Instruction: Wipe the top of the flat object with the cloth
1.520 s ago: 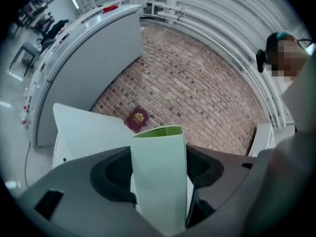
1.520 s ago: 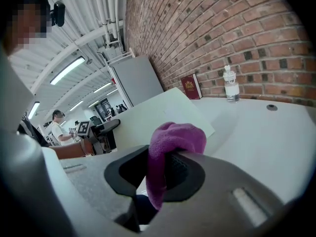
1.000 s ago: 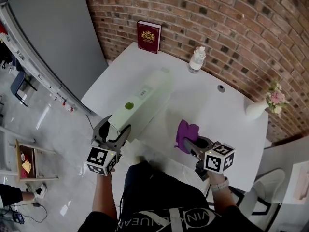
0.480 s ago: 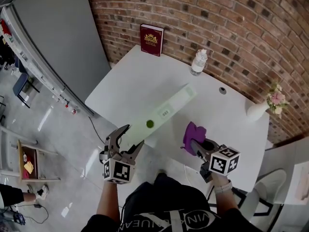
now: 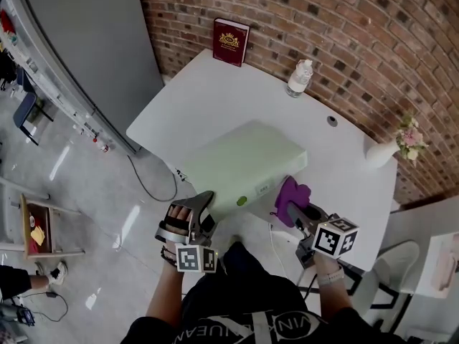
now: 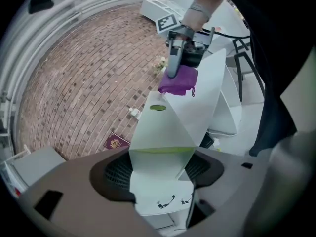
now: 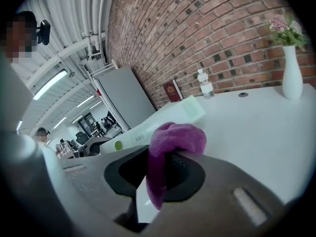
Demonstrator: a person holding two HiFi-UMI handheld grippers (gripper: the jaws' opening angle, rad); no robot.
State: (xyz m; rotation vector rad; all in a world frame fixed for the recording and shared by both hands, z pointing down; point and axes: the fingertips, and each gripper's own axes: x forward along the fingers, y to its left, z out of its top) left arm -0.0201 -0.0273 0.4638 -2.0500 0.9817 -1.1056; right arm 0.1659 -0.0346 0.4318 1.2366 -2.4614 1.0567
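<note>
While the pale green flat box (image 5: 240, 165) lies at the front edge of the white worktop (image 5: 215, 99), the left gripper (image 5: 201, 208) clamps its jaws on the box's near corner. Above that same edge, the right gripper (image 5: 292, 211) pinches a crumpled purple cloth (image 5: 295, 193) in its jaws.

Showing pale mint green across the flat object (image 5: 244, 165), carrying a brighter green round spot (image 5: 242, 201). Glowing purple in the cloth (image 5: 294, 196). Lying plain white over the table (image 5: 215, 99). Running red-brown bricks with pale mortar along the wall (image 5: 323, 13). Wearing maroon with a gold emblem on the book (image 5: 231, 41), black-and-white squares on the marker cubes (image 5: 336, 236), pink in the flowers (image 5: 409, 136) above a white vase (image 5: 378, 153).
</note>
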